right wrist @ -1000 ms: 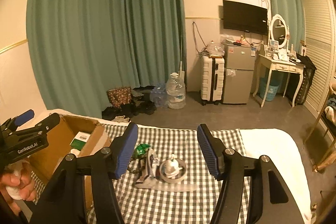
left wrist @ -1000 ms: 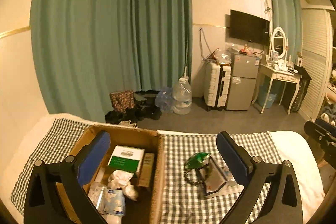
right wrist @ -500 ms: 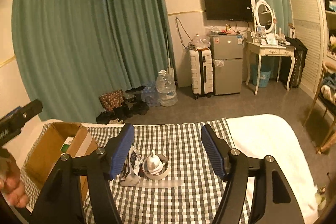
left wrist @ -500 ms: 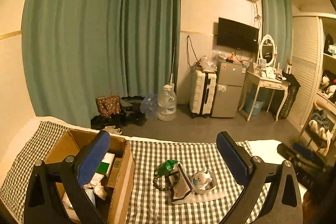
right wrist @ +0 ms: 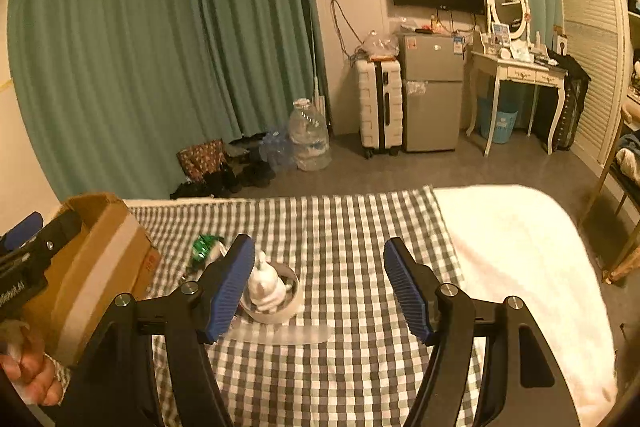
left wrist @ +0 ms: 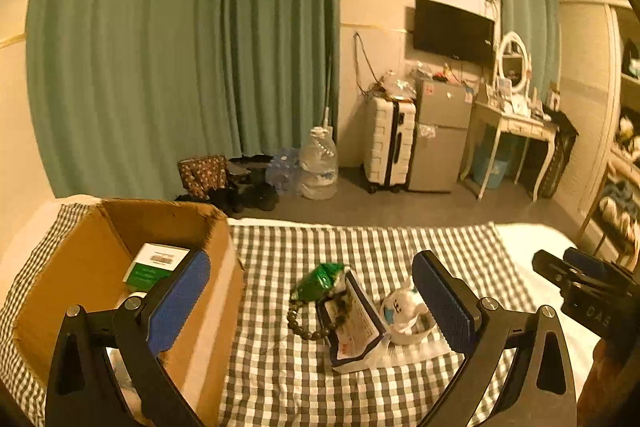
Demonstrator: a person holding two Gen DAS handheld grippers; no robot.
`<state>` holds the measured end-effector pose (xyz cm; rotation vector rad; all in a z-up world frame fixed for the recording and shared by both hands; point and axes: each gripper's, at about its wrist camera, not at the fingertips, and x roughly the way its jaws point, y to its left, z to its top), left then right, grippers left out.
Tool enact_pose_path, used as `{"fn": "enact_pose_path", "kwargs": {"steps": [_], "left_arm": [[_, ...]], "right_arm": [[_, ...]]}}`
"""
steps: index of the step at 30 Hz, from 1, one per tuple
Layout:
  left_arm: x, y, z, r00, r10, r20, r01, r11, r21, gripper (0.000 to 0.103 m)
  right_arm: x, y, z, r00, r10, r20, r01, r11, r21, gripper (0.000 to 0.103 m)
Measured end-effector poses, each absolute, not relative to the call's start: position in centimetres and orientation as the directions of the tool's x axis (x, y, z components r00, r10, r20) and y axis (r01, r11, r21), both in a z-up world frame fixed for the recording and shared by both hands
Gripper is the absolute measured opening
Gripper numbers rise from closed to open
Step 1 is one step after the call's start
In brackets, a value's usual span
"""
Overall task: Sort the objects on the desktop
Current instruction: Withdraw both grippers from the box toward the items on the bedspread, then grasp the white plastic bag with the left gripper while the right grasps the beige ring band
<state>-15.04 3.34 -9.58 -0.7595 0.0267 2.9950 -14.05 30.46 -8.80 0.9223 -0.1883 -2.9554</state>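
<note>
Checked bench cloth [left wrist: 360, 379] is carrying clutter mid-surface beside the cardboard box [left wrist: 80, 267], presumably awaiting boxing. Left tongs [left wrist: 312, 303] and right tongs [right wrist: 320, 287] are both gaping apart, gripping nothing, likely approaching the white figurine [right wrist: 266, 287].

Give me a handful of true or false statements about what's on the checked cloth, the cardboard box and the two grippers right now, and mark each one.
1. The cardboard box stands open with a green and white carton inside. True.
2. The left gripper is clamped on the bead bracelet. False: its jaws stand open and empty, and the bracelet lies on the checked cloth.
3. The white figurine sits inside a tape roll. True.
4. The right gripper holds the figurine. False: its jaws are open, nothing is gripped.
5. The green packet lies in the box. False: it lies on the cloth beside the bracelet.
</note>
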Motion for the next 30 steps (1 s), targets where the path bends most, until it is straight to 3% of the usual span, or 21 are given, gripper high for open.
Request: {"fn": "enact_pose_path", "kwargs": {"steps": [4,21,30], "left_arm": [[-15.9,5.0,-12.0,-0.870,0.058,-0.489,-0.091,-0.995,0.046,0.103],[-19.4,6.7,-19.9,-0.770,0.074,-0.633,-0.139,-0.989,0.054,0.103],[-20.1,7.4,-22.8,-0.735,0.060,-0.676,-0.154,-0.985,0.080,0.100]], "right_arm": [[-15.3,30.3,-11.1,-0.794,-0.084,-0.602,0.023,-0.994,0.109,0.065],[-20.9,28.4,-19.2,-0.657,-0.189,-0.730,0.083,-0.980,0.180,0.037],[-22.3,25.9,-22.0,-0.599,-0.195,-0.777,0.141,-0.980,0.138,0.030]]}}
